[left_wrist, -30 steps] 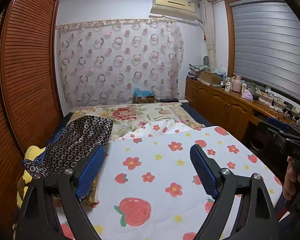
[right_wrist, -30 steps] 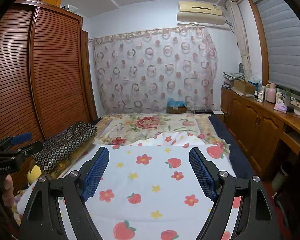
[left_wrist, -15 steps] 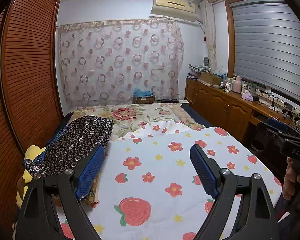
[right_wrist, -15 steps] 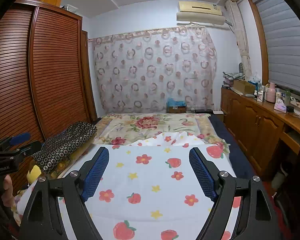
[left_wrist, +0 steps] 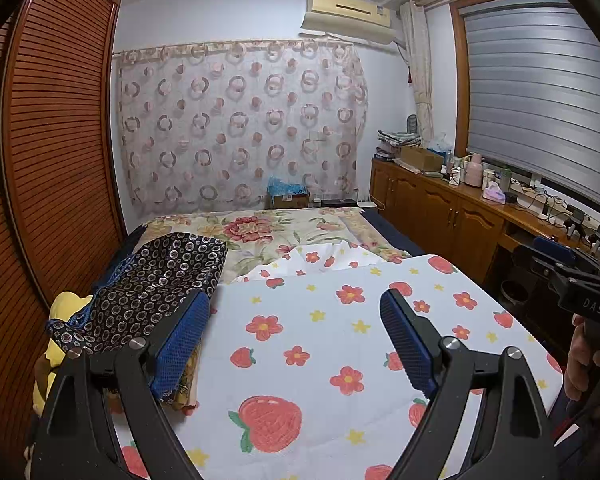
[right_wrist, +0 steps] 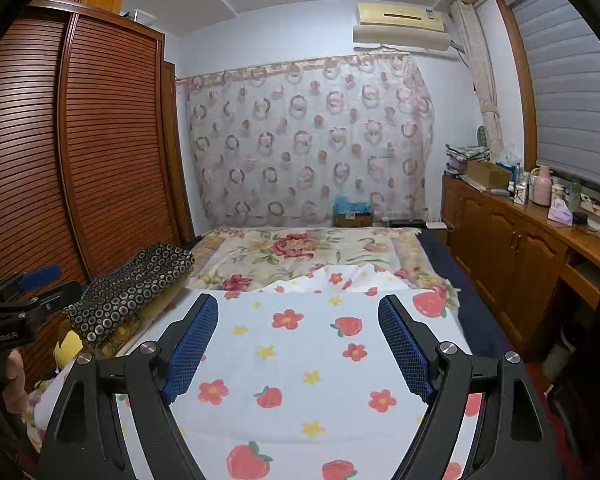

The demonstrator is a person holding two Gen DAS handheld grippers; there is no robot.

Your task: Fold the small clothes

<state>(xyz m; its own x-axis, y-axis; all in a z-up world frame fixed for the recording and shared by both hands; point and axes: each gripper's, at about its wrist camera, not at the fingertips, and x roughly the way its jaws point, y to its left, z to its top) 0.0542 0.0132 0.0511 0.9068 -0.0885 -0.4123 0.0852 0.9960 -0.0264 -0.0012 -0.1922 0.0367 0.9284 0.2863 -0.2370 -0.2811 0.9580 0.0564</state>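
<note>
A white cloth with strawberries and flowers (left_wrist: 332, 336) lies flat on the bed in front of both grippers; it also shows in the right wrist view (right_wrist: 312, 344). A dark ring-patterned garment (left_wrist: 148, 284) lies heaped at the bed's left side, also seen in the right wrist view (right_wrist: 132, 284). My left gripper (left_wrist: 294, 336) is open and empty above the cloth's near part. My right gripper (right_wrist: 298, 340) is open and empty above the same cloth. The right gripper's body shows at the left view's right edge (left_wrist: 572, 280); the left gripper's body shows at the right view's left edge (right_wrist: 16, 308).
A floral bedspread (left_wrist: 260, 232) covers the far bed. A slatted wooden wardrobe (left_wrist: 48, 160) stands on the left. A wooden cabinet with bottles and boxes (left_wrist: 460, 208) runs along the right under the window blind. A yellow soft toy (left_wrist: 64, 312) lies under the dark garment.
</note>
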